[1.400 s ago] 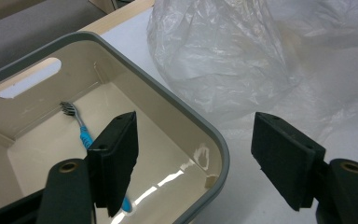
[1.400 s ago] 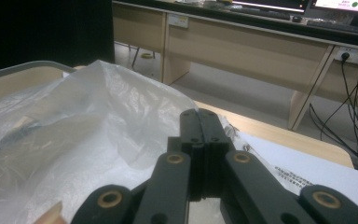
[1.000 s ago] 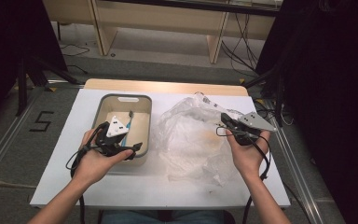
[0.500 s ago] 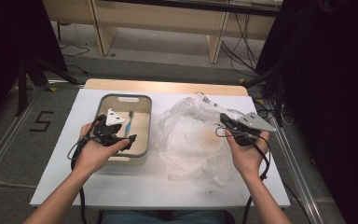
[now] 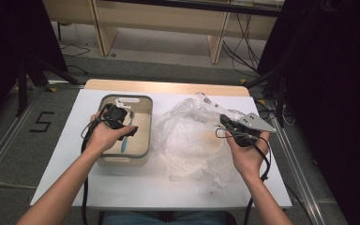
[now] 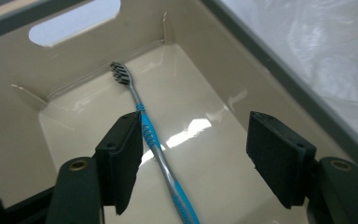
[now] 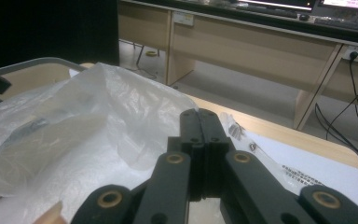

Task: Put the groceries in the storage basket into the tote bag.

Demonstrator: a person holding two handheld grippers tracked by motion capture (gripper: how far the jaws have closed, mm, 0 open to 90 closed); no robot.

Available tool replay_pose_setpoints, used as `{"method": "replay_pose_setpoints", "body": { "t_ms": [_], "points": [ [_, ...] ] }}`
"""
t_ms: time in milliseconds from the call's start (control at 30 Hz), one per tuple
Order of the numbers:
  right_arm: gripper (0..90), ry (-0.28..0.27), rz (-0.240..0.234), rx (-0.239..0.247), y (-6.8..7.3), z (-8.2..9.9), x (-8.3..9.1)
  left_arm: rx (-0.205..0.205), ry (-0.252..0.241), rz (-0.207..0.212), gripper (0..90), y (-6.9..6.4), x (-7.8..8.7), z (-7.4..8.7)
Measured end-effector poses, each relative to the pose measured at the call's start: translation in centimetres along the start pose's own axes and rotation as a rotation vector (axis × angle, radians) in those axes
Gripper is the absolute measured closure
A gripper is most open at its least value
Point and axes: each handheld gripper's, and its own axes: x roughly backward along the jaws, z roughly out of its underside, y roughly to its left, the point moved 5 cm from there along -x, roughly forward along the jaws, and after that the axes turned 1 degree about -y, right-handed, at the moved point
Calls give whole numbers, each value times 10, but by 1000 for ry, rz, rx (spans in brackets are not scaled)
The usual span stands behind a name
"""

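Blue and grey, the toothbrush lay flat on the floor of the beige bin at the left of the bench. Left gripper hung over it, its jaws wide apart and just closing a little, the handle between them but untouched. This looked like the reach before a pick; next the jaws should sink and close on the handle. Right gripper, jaws closed on nothing, waited beside the plastic bag.
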Motion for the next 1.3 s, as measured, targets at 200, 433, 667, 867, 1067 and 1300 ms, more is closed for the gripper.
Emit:
{"method": "replay_pose_setpoints", "body": {
  "t_ms": [200, 433, 667, 867, 1067, 1300],
  "points": [
    [900, 7, -3, 1, 1, 1, -1, 39, 71, -2, 395, 11, -24, 2],
    [900, 11, -5, 6, 2, 2, -2, 86, 136, -1, 435, 21, -44, 6],
    [900, 10, -4, 3, 1, 2, -2, 119, 168, 13, 483, 24, -56, 8],
    [900, 6, -5, 2, 1, 1, -2, 129, 184, 12, 535, 26, -61, 9],
    [900, 7, -5, 1, 1, 2, -2, 136, 209, 5, 563, 28, -64, 9],
    [900, 7, -5, 2, 1, 1, -2, 125, 238, -12, 591, 27, -69, 7]
  ]
}}
